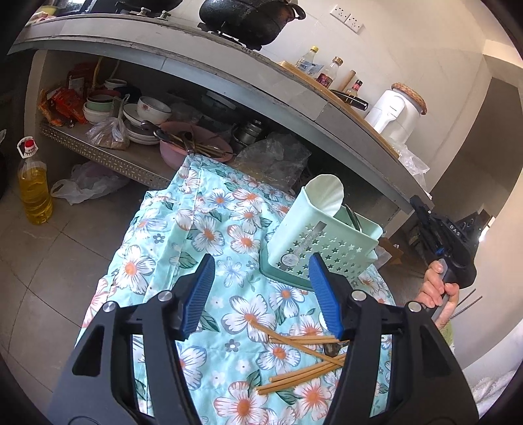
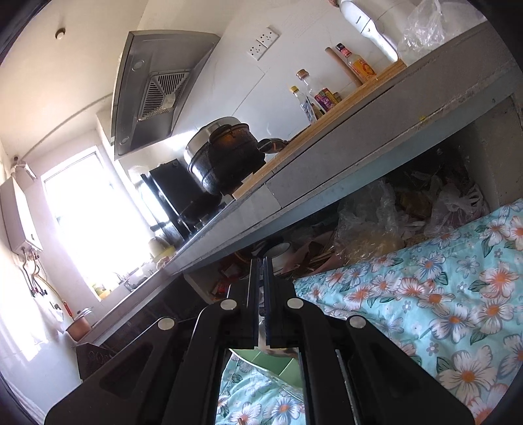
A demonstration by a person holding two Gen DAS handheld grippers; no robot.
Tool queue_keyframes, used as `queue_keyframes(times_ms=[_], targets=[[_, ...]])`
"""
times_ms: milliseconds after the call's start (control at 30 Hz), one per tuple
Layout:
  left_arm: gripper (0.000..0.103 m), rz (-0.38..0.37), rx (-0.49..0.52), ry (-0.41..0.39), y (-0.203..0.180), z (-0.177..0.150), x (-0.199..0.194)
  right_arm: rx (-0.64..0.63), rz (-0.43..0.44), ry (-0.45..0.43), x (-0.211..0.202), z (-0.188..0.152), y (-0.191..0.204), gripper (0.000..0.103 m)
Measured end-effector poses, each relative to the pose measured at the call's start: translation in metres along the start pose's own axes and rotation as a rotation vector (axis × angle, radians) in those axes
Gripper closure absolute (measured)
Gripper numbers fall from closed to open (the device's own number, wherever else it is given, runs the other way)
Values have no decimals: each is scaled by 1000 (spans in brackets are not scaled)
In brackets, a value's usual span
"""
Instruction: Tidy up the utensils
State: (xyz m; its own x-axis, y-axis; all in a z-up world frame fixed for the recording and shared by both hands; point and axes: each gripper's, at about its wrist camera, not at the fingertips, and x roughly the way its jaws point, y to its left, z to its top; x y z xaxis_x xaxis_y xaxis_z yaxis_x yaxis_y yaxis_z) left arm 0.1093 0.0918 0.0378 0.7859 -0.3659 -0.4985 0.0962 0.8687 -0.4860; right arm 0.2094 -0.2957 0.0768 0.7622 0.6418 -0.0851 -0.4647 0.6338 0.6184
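The left gripper (image 1: 261, 291) hangs open above chopsticks (image 1: 304, 359) at lower right. The right gripper (image 2: 260, 300) is closed on nothing visible. A green utensil holder (image 1: 323, 235) stands right of centre.

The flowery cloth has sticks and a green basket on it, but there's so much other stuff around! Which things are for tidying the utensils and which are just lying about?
For the job:
- chopsticks
- green utensil holder
- left gripper, fingers open
- right gripper, fingers shut

Just lying about:
- oil bottle
- black pot
- bowls and plates
- white jug
- sauce bottles
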Motion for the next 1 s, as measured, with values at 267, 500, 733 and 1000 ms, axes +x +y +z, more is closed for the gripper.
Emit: queue_keyframes(times_ms=[267, 500, 733, 1000], targets=[[23, -8, 31, 74, -15, -11, 21, -91, -114, 43, -39, -14, 32, 73], [19, -18, 31, 167, -23, -25, 42, -236, -149, 180, -13, -10, 61, 68], [17, 11, 18, 143, -17, -27, 36, -426, -213, 435, 65, -12, 84, 53], [16, 23, -11, 140, 0, -27, 32, -575, -353, 642, 134, -31, 86, 53]])
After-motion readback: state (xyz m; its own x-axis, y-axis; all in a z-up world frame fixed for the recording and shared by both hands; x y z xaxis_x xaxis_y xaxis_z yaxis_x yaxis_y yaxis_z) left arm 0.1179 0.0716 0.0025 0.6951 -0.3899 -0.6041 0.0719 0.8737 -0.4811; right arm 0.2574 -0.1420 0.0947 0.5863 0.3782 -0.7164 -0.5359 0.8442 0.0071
